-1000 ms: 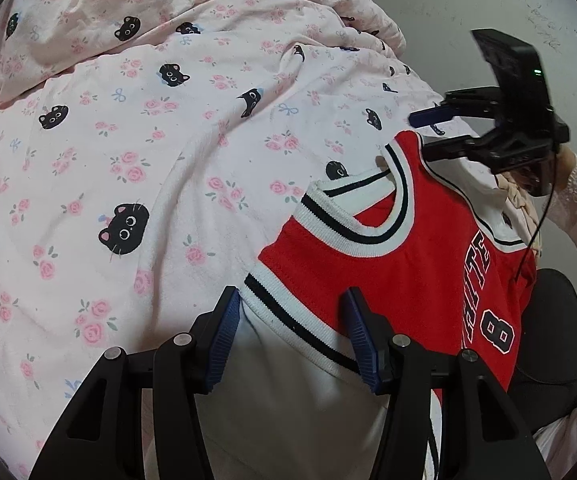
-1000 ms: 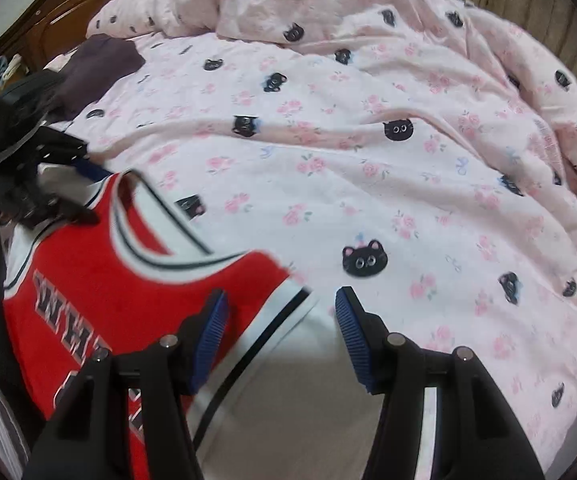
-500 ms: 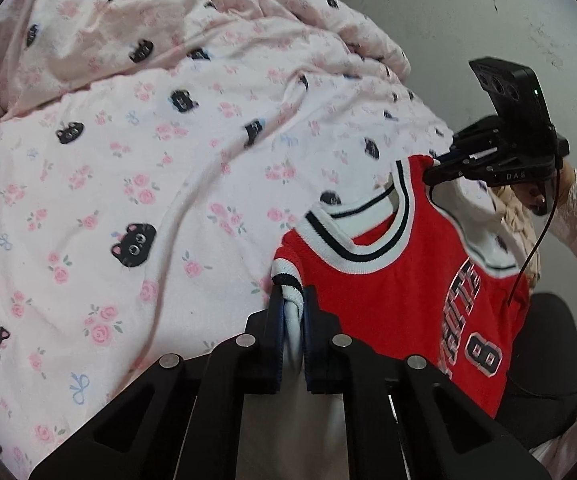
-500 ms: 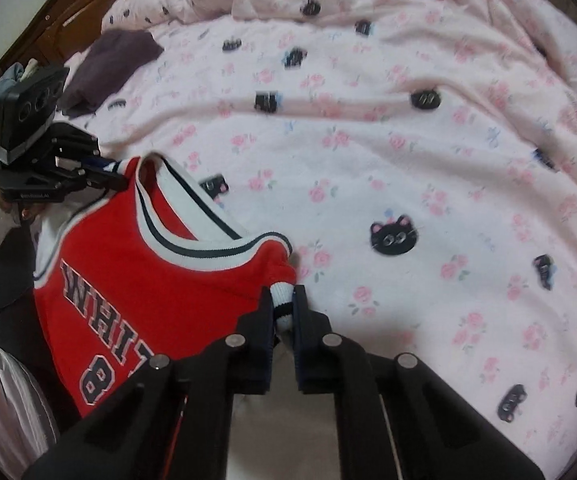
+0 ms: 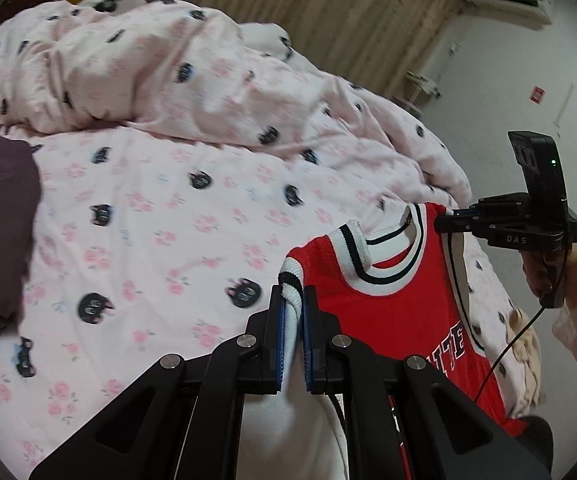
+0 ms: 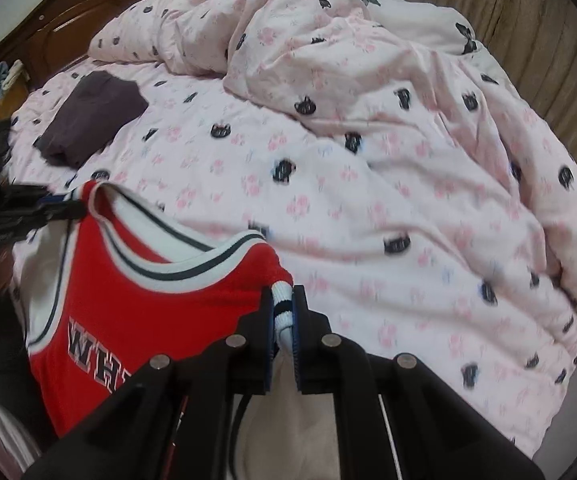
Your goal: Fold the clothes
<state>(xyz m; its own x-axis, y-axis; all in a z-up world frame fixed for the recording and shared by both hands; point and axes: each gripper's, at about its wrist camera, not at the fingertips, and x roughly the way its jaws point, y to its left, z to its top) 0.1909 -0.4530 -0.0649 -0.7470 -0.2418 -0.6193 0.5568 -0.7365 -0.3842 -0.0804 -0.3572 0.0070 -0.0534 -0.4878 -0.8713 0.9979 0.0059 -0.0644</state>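
A red basketball jersey (image 5: 400,312) with white and black trim hangs by its two shoulders above the bed. My left gripper (image 5: 292,300) is shut on one shoulder strap at the bottom of the left wrist view. Across the neckline, my right gripper (image 5: 446,214) pinches the other strap. In the right wrist view the jersey (image 6: 128,300) shows dark block lettering. There the right gripper (image 6: 282,304) is shut on the striped strap, and the left gripper (image 6: 82,210) holds the far corner at the left edge.
A pink duvet (image 6: 368,200) printed with black cats and roses covers the bed, bunched up at the back. A folded dark purple garment (image 6: 92,116) lies near the wooden headboard (image 6: 48,28). A person's hand in a lace sleeve (image 5: 576,304) holds the right gripper. Beige curtains (image 5: 328,12) hang behind.
Both grippers went from open around the jersey's shoulders to shut on them. Both then rose, lifting the jersey's top off the bed.
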